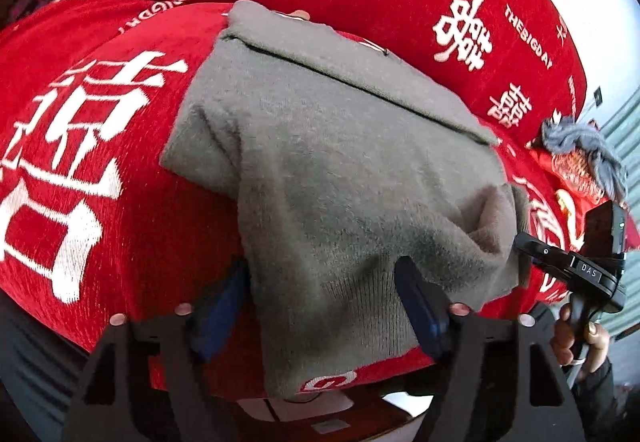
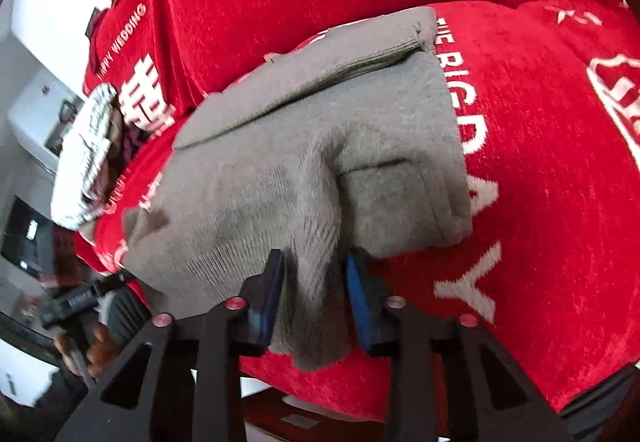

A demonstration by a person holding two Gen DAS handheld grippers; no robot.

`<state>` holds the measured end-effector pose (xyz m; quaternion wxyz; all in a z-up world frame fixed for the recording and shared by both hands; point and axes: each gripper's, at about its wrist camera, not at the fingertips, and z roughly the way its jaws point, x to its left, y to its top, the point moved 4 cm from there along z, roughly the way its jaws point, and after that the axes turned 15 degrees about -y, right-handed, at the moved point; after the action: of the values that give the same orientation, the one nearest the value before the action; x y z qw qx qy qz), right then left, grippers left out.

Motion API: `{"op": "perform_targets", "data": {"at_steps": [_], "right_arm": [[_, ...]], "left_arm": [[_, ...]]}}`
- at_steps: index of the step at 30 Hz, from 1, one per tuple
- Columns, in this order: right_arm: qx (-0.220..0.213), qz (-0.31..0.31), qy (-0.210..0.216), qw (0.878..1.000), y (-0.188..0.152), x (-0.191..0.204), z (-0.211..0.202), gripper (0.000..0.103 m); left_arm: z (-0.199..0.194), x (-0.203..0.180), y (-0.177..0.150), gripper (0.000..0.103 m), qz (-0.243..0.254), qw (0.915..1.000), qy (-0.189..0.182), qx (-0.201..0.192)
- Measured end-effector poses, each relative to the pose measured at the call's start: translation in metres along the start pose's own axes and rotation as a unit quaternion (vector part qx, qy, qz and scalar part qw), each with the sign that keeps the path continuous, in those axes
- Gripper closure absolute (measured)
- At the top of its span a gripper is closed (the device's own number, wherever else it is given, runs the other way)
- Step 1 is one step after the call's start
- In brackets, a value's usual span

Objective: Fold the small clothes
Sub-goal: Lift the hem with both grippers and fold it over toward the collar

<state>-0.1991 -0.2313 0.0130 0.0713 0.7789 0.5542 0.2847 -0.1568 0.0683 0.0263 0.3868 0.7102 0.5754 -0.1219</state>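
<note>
A grey knitted garment [image 1: 332, 169], partly folded, lies on a red cover [image 1: 100, 169] printed with white characters. My left gripper [image 1: 320, 282] stands wide over the garment's near hem. One blue pad sits at the cloth's left edge and the other rests on top of the cloth, with no pinch showing. In the right wrist view the same garment [image 2: 320, 145] shows a folded flap at the back. My right gripper [image 2: 316, 274] is shut on a bunched ridge of its near edge, which fills the gap between the pads. The right gripper's tip [image 1: 528, 246] also shows at the garment's right corner.
A crumpled grey-blue cloth [image 1: 580, 145] lies at the far right of the red cover. A silvery patterned cloth [image 2: 84, 153] sits at the cover's left edge, beside a white appliance [image 2: 36, 121]. A hand [image 1: 576, 334] holds the right gripper's handle. The cover's near edge drops off below the grippers.
</note>
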Motion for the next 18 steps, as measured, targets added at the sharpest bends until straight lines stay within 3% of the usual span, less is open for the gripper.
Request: {"op": "perform_targets", "data": {"at_steps": [2, 4, 6, 7, 13, 18], "right_arm": [[-0.001, -0.002, 0.02, 1.0, 0.006, 0.003, 0.003, 0.047], [-0.007, 0.001, 0.022, 1.0, 0.012, 0.002, 0.006, 0.049], [-0.004, -0.004, 0.011, 1.0, 0.012, 0.003, 0.006, 0.082], [-0.004, -0.014, 0.008, 1.0, 0.009, 0.006, 0.002, 0.092], [-0.017, -0.044, -0.003, 0.999, -0.041, 0.017, -0.041, 0.093], [0.021, -0.03, -0.034, 0.999, -0.07, 0.014, -0.027, 0.092]], "left_arm": [[0.001, 0.0, 0.002, 0.031, 0.006, 1.0, -0.003, 0.0], [0.005, -0.002, 0.005, 0.084, 0.011, 0.9999, 0.001, 0.007], [0.008, -0.001, 0.004, 0.087, 0.004, 0.9998, -0.002, 0.02], [0.004, -0.002, 0.003, 0.087, 0.004, 0.9999, -0.003, 0.015], [-0.04, -0.024, -0.008, 0.087, 0.052, 0.9975, -0.025, -0.04], [-0.01, -0.007, -0.003, 0.087, 0.024, 0.9996, -0.017, 0.002]]}}
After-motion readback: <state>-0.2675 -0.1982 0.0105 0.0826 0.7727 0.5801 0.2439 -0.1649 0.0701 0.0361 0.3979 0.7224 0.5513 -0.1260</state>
